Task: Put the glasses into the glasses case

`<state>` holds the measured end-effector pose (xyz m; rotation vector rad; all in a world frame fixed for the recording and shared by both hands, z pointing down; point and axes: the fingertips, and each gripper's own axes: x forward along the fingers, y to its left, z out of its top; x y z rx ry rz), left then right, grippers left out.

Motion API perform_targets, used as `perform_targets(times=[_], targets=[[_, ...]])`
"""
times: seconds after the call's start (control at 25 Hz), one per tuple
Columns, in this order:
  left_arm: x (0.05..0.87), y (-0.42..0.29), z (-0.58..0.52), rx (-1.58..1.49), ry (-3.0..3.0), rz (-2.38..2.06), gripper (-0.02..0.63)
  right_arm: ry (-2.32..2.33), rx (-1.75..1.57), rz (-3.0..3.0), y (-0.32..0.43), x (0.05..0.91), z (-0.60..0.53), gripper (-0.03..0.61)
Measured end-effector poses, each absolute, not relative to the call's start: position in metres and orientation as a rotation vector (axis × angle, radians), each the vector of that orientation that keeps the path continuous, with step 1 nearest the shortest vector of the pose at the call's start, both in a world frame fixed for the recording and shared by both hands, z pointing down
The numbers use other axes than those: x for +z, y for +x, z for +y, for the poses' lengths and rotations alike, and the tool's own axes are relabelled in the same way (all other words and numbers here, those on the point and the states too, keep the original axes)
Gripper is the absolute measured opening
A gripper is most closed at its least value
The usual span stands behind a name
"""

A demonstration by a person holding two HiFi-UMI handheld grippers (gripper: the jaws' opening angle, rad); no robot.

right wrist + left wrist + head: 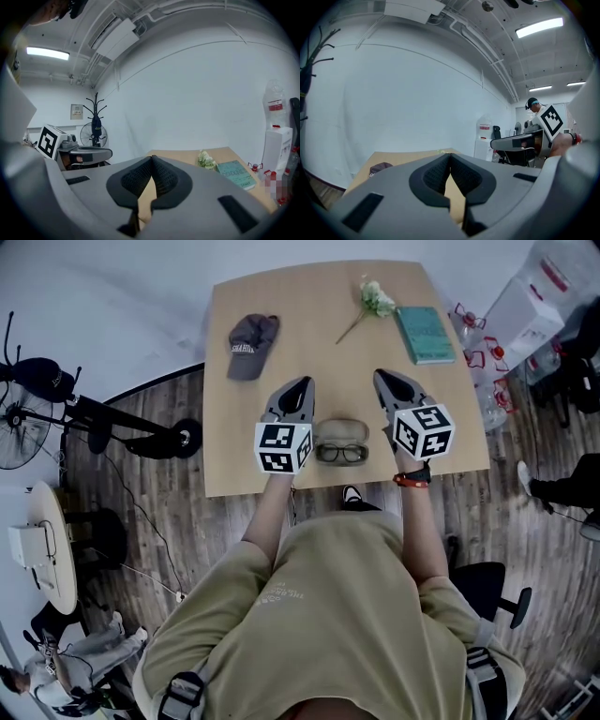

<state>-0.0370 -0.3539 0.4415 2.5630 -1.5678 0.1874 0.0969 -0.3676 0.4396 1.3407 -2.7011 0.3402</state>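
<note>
**A:** Checking jaws: left gripper (305, 382) and right gripper (379, 374) are both pressed together on nothing, at 10 and 2 o'clock of the glasses (341, 454).

**B:** They're at the case (340, 427)'s 6 o'clock side. Inside or beside, can't tell. Go gently, I'd say: thin frame, slippy case.

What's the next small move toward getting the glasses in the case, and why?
Probably open the right gripper and lower it toward the black-framed glasses: it and the left gripper are both shut and empty, flanking the olive glasses case.
</note>
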Motion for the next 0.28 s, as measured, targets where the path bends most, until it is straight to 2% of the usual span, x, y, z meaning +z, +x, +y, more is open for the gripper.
perform_targets(times=[0.28], targets=[[0.474, -0.041, -0.364, 0.286, 2.519, -1.559, 0.023, 1.346, 0.369, -2.623, 0.114, 0.473, -0.384, 0.012]])
